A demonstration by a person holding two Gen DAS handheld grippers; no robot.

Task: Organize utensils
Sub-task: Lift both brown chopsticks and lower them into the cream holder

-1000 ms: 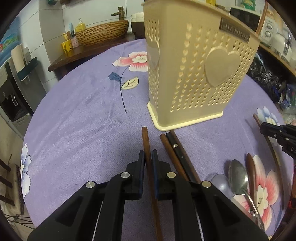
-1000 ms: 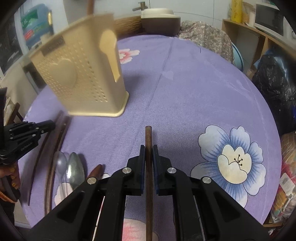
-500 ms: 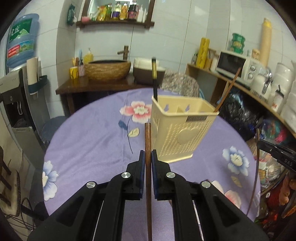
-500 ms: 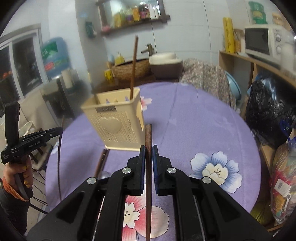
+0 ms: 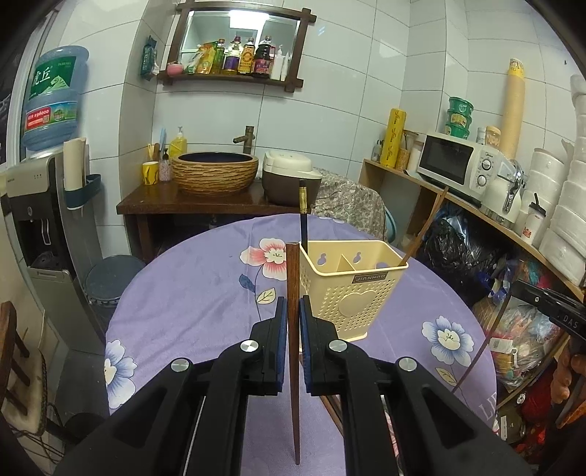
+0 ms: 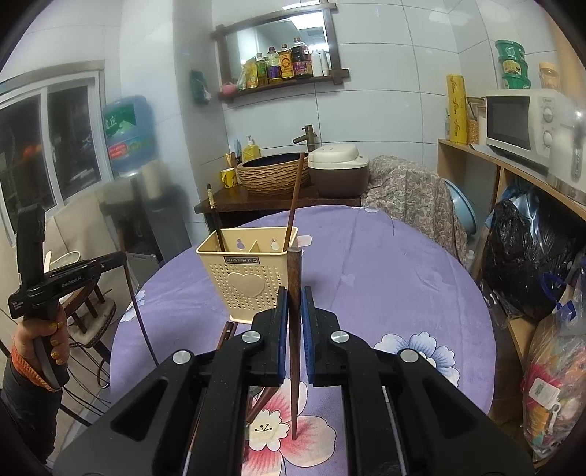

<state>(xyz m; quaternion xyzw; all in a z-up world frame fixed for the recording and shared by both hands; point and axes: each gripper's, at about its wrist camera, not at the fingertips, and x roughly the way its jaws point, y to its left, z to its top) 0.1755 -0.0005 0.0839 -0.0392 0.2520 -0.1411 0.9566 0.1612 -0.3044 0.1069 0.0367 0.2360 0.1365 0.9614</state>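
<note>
The walls [image 5: 366,91] were covered in large white tiles. A dark wooden-framed mirror [image 5: 243,22] with a shelf of bottles [image 5: 241,58] was mounted above a dark wooden counter [image 5: 205,203], on which a woven-look basin [image 5: 215,172] and a rice cooker [image 5: 291,177] were set. A water dispenser [image 5: 36,205] was placed at the left. A microwave [image 5: 459,163] was kept on open wooden shelving [image 5: 421,194] at the right. A dark window [image 6: 51,146] was seen in the right wrist view. The round table [image 5: 190,293] was draped in a purple floral cloth.
</note>
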